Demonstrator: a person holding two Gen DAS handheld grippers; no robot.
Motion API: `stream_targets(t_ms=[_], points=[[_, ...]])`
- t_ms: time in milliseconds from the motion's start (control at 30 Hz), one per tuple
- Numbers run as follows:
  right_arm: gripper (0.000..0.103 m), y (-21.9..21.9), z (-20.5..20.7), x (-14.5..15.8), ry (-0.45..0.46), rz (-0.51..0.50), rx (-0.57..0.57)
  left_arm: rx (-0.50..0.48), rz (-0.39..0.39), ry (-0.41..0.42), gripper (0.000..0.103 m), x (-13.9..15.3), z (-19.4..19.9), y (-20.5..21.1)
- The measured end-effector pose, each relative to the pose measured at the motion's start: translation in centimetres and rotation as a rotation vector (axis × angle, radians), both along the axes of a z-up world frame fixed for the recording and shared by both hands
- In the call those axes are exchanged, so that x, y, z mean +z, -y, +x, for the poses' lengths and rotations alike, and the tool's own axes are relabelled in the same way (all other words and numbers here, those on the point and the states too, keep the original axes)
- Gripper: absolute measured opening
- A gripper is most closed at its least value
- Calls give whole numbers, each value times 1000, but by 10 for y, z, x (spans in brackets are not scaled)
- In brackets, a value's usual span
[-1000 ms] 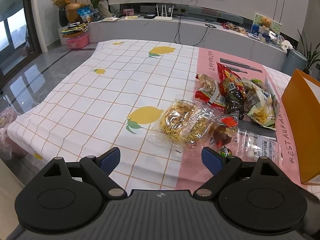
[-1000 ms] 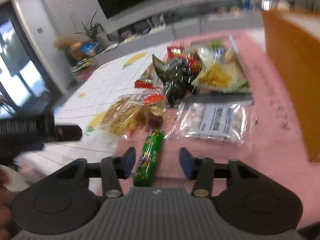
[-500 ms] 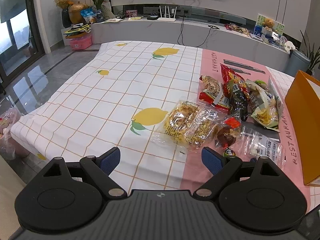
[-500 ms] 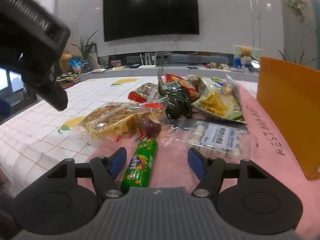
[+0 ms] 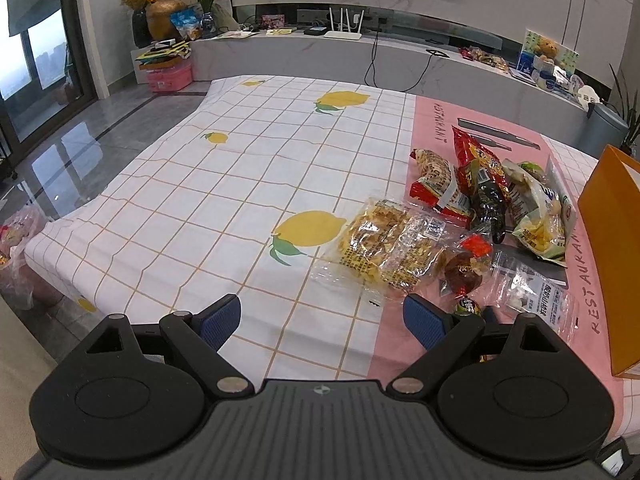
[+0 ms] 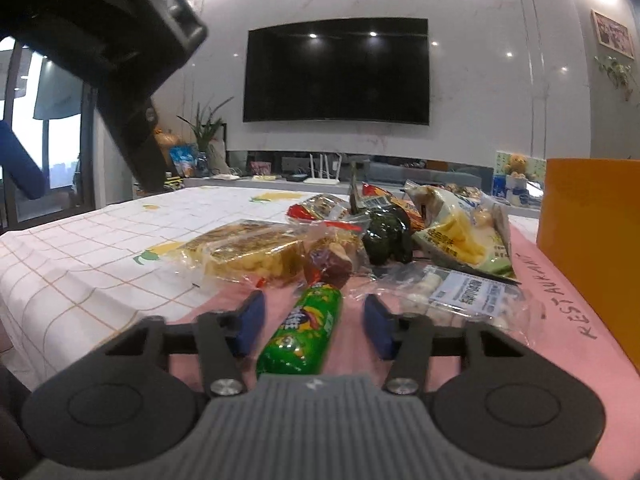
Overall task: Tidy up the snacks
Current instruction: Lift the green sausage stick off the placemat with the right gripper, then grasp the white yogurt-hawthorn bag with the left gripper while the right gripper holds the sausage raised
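Green candy roll (image 6: 306, 330) lies on the pink cloth (image 6: 560, 300) between the right gripper (image 6: 314, 322)'s closing, not-yet-touching pads; slick wrapper could squirt forward into the clear bag (image 6: 448, 292). Left gripper (image 5: 322, 318) hangs wide, empty.

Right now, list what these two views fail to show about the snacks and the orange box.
- Orange box: inside hidden by its own wall; cut by the edge in both views.
- Green candy tube: near end hidden under the right tongs, whose jaws are closing around it; the left wrist view shows only its tip.
- White sweets bag: label print too small.
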State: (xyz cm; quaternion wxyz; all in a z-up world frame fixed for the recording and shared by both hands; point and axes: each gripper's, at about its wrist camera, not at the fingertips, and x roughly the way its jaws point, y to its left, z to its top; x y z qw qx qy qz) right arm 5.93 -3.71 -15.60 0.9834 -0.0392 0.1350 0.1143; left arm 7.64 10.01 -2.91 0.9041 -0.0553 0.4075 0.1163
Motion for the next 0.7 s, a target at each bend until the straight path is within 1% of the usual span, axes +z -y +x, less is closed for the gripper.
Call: stream_targets(t_ms=[33,100,200,233,333,400,500,600,667,700], points=[[21,-2,-2,-1,11,-15,11,-2,0,0,103,0,0,0],[21,-4,-4,-2,28,-38,25,-6,5,1,103,0,0,2],[21,-1,-2,2,7,-33,44,-10,13,-1,103,-1,0,3],[21,-2,-2,3,2,-44,52,-10,13,0,103,-1,0,3],[21,-10,-7,8,10,-128,76,-10,11,5,103,0,0,3],[21,-12,-12,15,17,-136,98,-12,13,8,103,1,-1,3],[21,-7,-20,35,30,-115,120,-23,25,31,102,5,-3,4],[20,10,-26,66,34,-76,104,-46,43,95,101,14,-11,5],[20,26,-29,87,31,-50,102,-55,25,138,101,22,-17,4],[20,35,-32,98,40,-46,96,-62,2,150,101,25,-19,4]])
